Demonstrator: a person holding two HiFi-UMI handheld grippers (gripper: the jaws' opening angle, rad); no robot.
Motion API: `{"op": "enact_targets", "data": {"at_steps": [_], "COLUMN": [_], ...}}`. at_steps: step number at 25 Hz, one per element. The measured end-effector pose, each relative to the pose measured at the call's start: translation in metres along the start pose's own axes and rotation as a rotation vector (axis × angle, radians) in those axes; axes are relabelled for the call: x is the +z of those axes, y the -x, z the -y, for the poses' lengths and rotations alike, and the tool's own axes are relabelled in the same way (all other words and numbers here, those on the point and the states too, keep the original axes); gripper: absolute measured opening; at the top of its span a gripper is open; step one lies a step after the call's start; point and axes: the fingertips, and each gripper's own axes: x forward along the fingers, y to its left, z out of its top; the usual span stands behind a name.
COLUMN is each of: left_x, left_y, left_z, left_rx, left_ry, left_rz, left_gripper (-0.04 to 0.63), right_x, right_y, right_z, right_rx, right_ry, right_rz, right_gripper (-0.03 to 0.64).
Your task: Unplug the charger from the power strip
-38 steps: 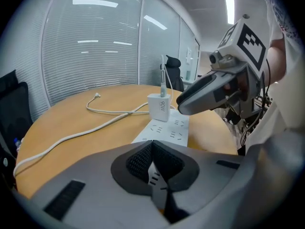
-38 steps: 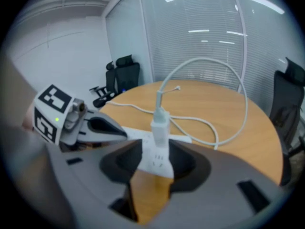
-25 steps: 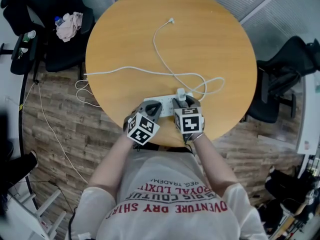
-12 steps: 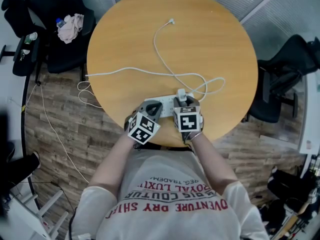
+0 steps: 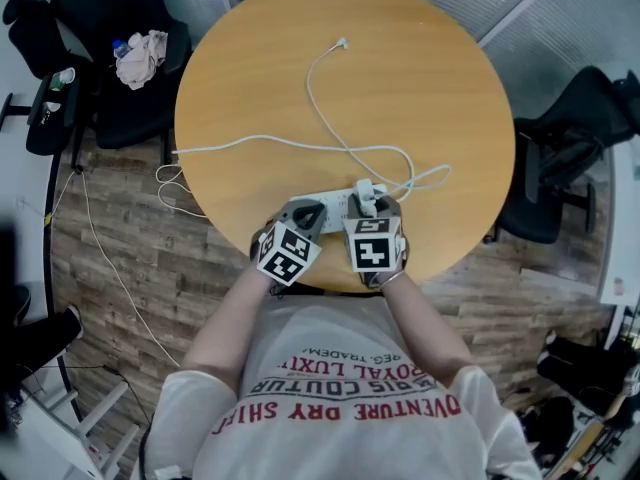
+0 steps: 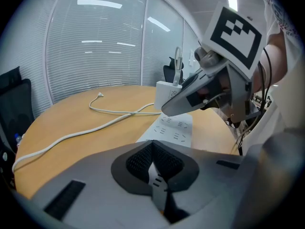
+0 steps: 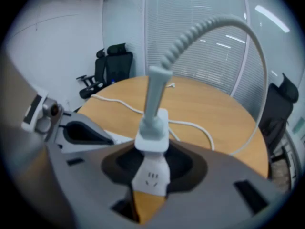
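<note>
1. The step in hand is taking hold before the pull. The charger (image 7: pixel 152 132) stands upright in the right end of the power strip (image 6: pixel 172 128). The strip lies on the table (image 5: pixel 250 98), near the edge closest to the person.
2. To do this well, the right gripper (image 7: pixel 152 159) should seat its pads squarely on the charger's two flat sides, low on the body. It should avoid the cable (image 7: pixel 209 25) and its ribbed collar, which would bend rather than carry the pull.
3. The pull should then go straight up along the prongs, without rocking sideways. A tilted pull would likely drag the strip along or let the smooth white body slip out of the pads.
4. The left gripper (image 6: pixel 152 161) should bear down on the strip's other end so that the strip does not lift with the plug.
5. The cable loops loosely across the table beyond the strip. It looks slack enough not to resist the lift.
6. The right gripper's jaws are closing at a fairly wide spread, with the charger between them. The pads appear to meet its sides, so it reads as grasping the charger, though how firmly cannot be judged.
7. The left gripper's jaws are drawn nearly together, leaving a thin slit through which the strip's white shows. It clasps nothing and seems to press its tips on the strip's left end.
</note>
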Motion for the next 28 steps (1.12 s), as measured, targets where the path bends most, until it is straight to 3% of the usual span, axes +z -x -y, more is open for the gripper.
{"op": "enact_targets", "data": {"at_steps": [7,10,12,16,23,28], "left_x": [-0.002,-0.002,0.005,0.038,0.135,0.174], "left_y": [-0.001,0.002,0.008,0.027,0.104,0.158], "left_z": [-0.002,0.002,0.004,0.0,-0.019,-0.03], "left_rx": [-0.053,-0.078,-0.083,-0.033,0.052,0.135], "left_ry": [0.084,0.073,0.064,0.036,0.011,-0.015], "left_rz": [-0.052,-0.107,-0.1,0.015,0.346,0.501], "left_gripper": [0.034,0.034,0.034,0.034,0.034,0.034], "right_x": [0.012,0.026,0.043,0.066,0.091,0.105], "right_y": [0.02,0.039,0.057,0.085,0.114,0.136], "right_z": [-0.002,-0.001,0.0,0.004,-0.001,-0.01], "right_rx": [0.044,0.056,0.056,0.061,0.09,0.115], "right_ry": [-0.034,-0.022,-0.005,0.011,0.041,0.041], "right_rz": [0.05,0.109,0.176,0.278,0.385,0.448], "right_gripper": [0.155,0.155,0.155,0.155,0.155,0.155]}}
